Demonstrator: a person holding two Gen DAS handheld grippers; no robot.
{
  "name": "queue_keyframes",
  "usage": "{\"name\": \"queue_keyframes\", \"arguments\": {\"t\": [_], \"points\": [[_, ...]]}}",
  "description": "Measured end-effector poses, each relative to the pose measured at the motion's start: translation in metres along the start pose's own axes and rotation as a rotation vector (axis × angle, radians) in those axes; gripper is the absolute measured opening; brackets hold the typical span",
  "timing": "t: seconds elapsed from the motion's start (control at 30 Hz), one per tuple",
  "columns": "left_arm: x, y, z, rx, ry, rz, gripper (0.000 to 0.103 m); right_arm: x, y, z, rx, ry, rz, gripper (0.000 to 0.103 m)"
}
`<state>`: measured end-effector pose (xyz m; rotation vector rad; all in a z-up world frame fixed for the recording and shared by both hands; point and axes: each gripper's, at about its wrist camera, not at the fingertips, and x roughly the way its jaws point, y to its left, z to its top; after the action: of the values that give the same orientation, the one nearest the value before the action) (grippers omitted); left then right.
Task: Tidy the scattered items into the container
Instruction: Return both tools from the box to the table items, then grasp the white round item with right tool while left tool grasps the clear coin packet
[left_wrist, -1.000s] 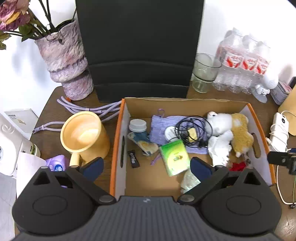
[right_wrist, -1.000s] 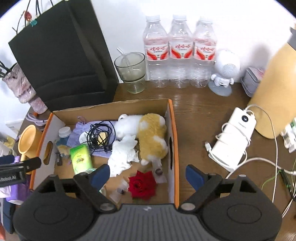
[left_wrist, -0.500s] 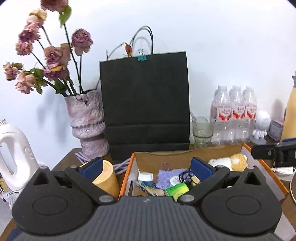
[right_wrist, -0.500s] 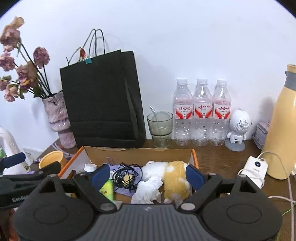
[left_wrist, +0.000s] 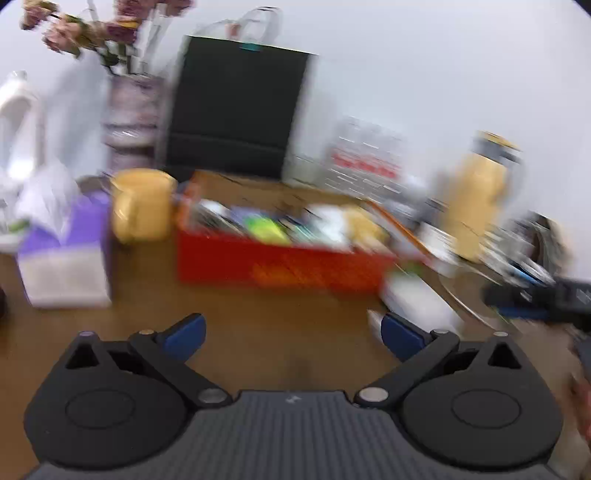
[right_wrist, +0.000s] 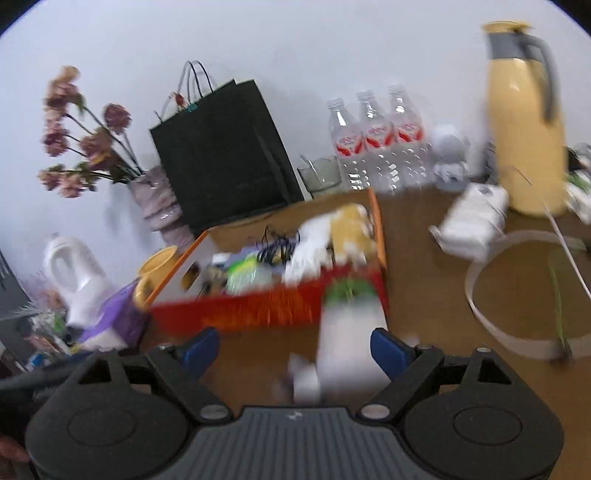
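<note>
Hovering low over table (left_wrist: 258, 339), both grippers' fingers (left_wrist: 184, 334) spread, nothing held

The box (right_wrist: 269, 310) sits on the table (left_wrist: 258, 332), and toys and small things lie inside it. A cup (left_wrist: 142, 203) stands just left of the box, and a tissue pack (left_wrist: 64, 254) lies left of the cup. A paper bag (right_wrist: 221, 155) stands behind the box, with a vase (right_wrist: 157, 199) to its left. Three bottles (right_wrist: 376, 140) stand behind the box on the right. A jug (right_wrist: 526, 122) stands further right.
</note>
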<state>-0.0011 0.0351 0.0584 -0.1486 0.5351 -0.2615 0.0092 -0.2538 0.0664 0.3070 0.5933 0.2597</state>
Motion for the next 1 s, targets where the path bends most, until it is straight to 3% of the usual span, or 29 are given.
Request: {"name": "queue_keyframes", "arguments": {"t": [0.13, 0.27, 0.33, 0.43, 0.57, 0.67, 0.8, 1.0], "points": [[-0.002, -0.017, -0.026, 0.077, 0.088, 0.013, 0.103, -0.029, -0.013, -0.041, -0.026, 0.017, -0.072, 0.089], [0.020, -0.033, -0.021, 0.128, 0.085, 0.028, 0.103, -0.012, -0.024, -0.041, -0.046, 0.045, -0.185, 0.089], [0.033, -0.035, -0.017, 0.129, 0.092, -0.007, 0.097, -0.002, -0.026, -0.041, -0.063, 0.044, -0.216, 0.089], [0.052, -0.036, -0.014, 0.128, 0.111, -0.011, 0.085, 0.011, -0.017, -0.041, -0.116, 0.052, -0.153, 0.085], [0.065, -0.028, -0.012, 0.082, 0.124, 0.007, 0.083, 0.032, 0.004, -0.042, -0.214, 0.093, -0.027, 0.060], [0.072, -0.021, -0.011, 0.046, 0.151, 0.017, 0.080, 0.054, 0.015, -0.040, -0.239, 0.104, 0.016, 0.052], [0.077, -0.018, -0.010, 0.052, 0.154, 0.017, 0.080, 0.076, 0.029, -0.030, -0.255, 0.086, 0.027, 0.049], [0.084, -0.014, -0.005, 0.043, 0.161, 0.012, 0.080, 0.094, 0.026, -0.030, -0.247, 0.110, -0.076, 0.046]]}}
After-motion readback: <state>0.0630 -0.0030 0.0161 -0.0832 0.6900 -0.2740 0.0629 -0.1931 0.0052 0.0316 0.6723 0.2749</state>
